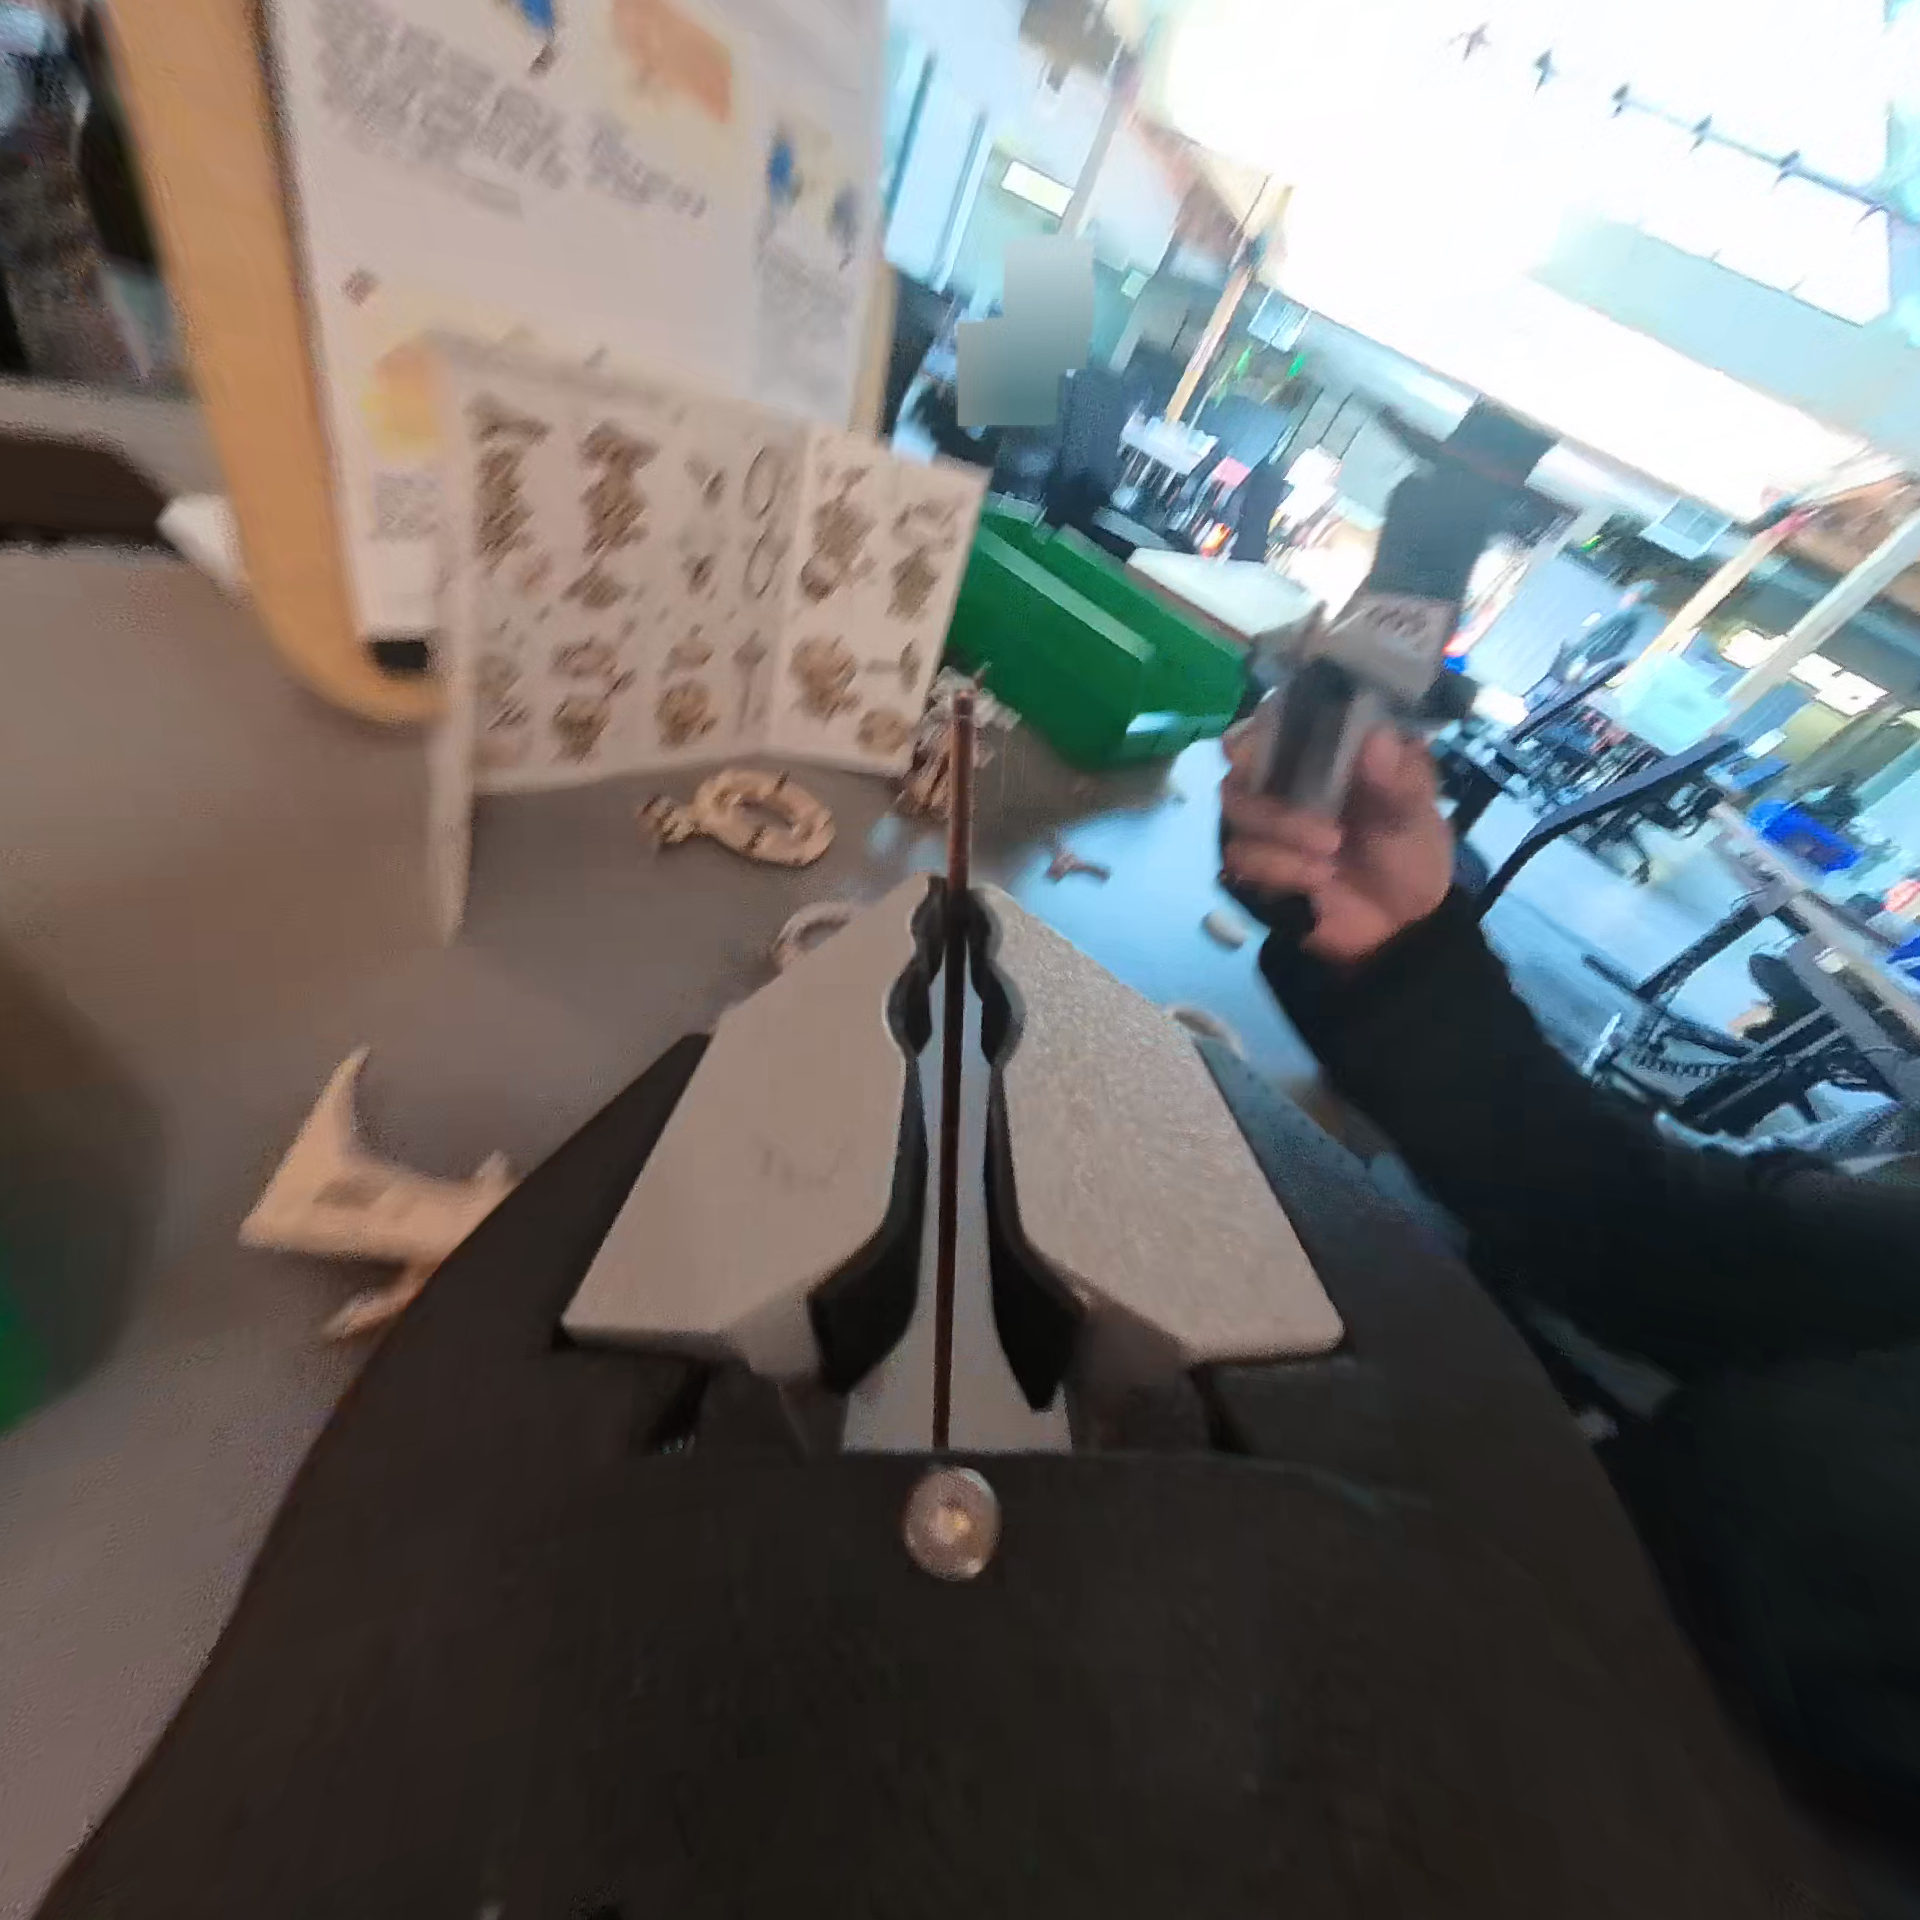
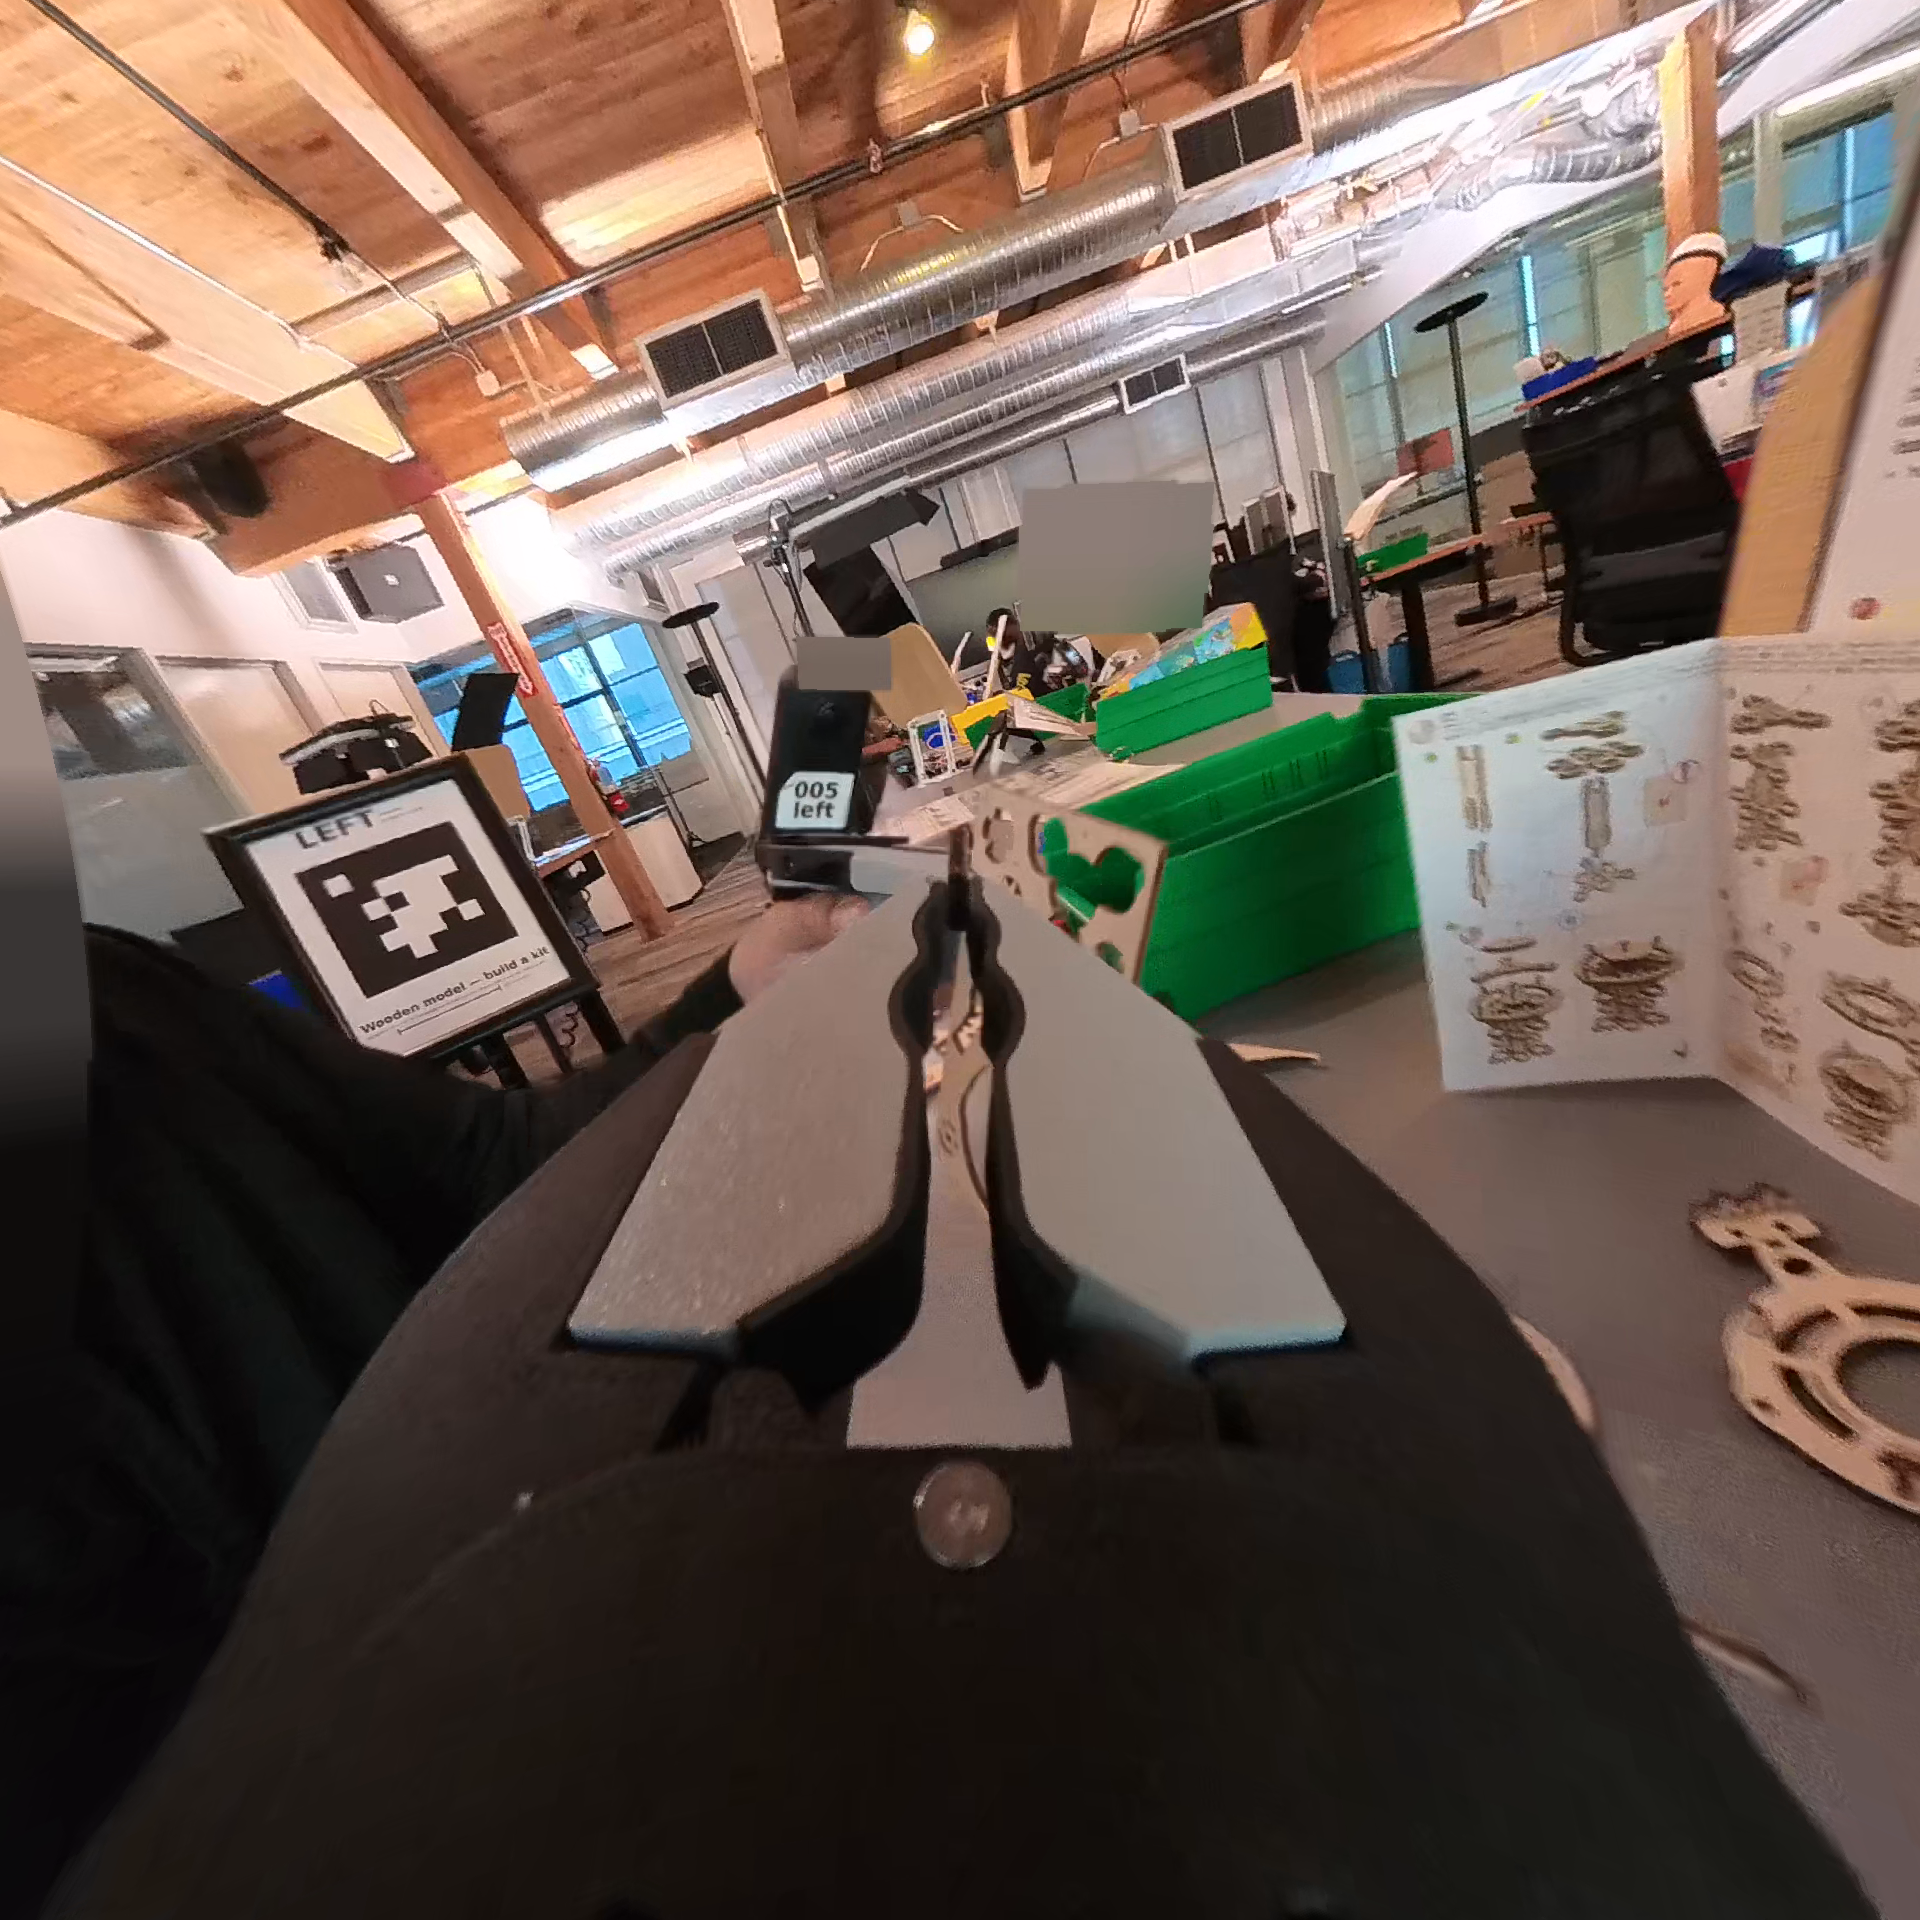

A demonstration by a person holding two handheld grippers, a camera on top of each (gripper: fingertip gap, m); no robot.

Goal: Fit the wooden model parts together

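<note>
The grey table [image 2: 1455, 1195] carries most of the kit, and the folded instruction sheet [image 2: 1621, 894] stands upright at its far side, probably so the diagrams can be read while both hands are busy; a green bin [image 2: 1278, 831] sits behind it. Loose wooden pieces lie flat and within reach, among them a ring-shaped part [image 2: 1829, 1361] near the right edge. Both tools are lifted clear of the table, which suggests two parts are about to be brought together in the air. The left gripper [image 1: 954, 914] has its fingers pressed onto a flat wooden sheet [image 1: 958, 790], seen edge-on here as a thin dark line (so this view hides its shape). The right wrist view supplies what is missing: the same sheet [image 2: 1091, 883] appears broadside, a pale panel with cut-out holes, held up in front of the bin. The right gripper [image 2: 958, 904] pinches a small, narrow wooden piece [image 2: 961, 1023] between its fingers, tip pointing toward that panel. The left wrist view shows the right hand [image 1: 1340, 831] around its tool's handle, but it is too blurred to show the small piece.
</note>
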